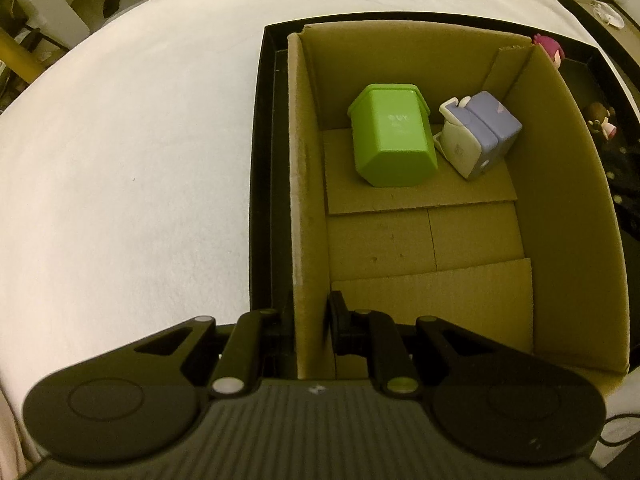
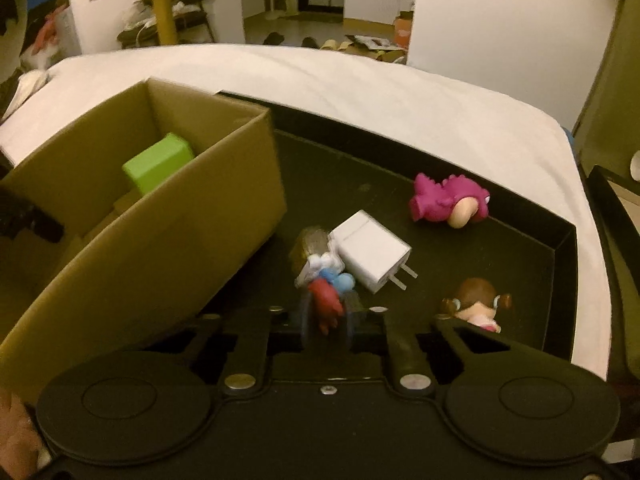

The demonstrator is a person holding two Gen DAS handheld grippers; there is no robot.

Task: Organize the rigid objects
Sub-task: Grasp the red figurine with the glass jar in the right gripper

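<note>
— Box (image 1: 580,208) contents?
— Green bin (image 1: 394,136) and lilac toy (image 1: 480,132), upper centre. Left gripper (image 1: 310,320) pinches its wall.
— Tray (image 2: 560,248)?
— Charger (image 2: 372,256), two dolls; right gripper (image 2: 326,316) clamped on figurine (image 2: 326,292), lower centre.

Both grippers are matte black plastic. The left gripper (image 1: 310,320) has a ribbed, ridged body at the bottom of its view, flanked by two broad rounded lobes, each with a raised circular ring. Two straight link bars run forward from it, pinned with round silver screws at both ends, and triangular cut-outs pierce the outer arms. The right gripper (image 2: 326,320) has the same lobes, links and silver screws, with one small screw at the centre of its body.
</note>
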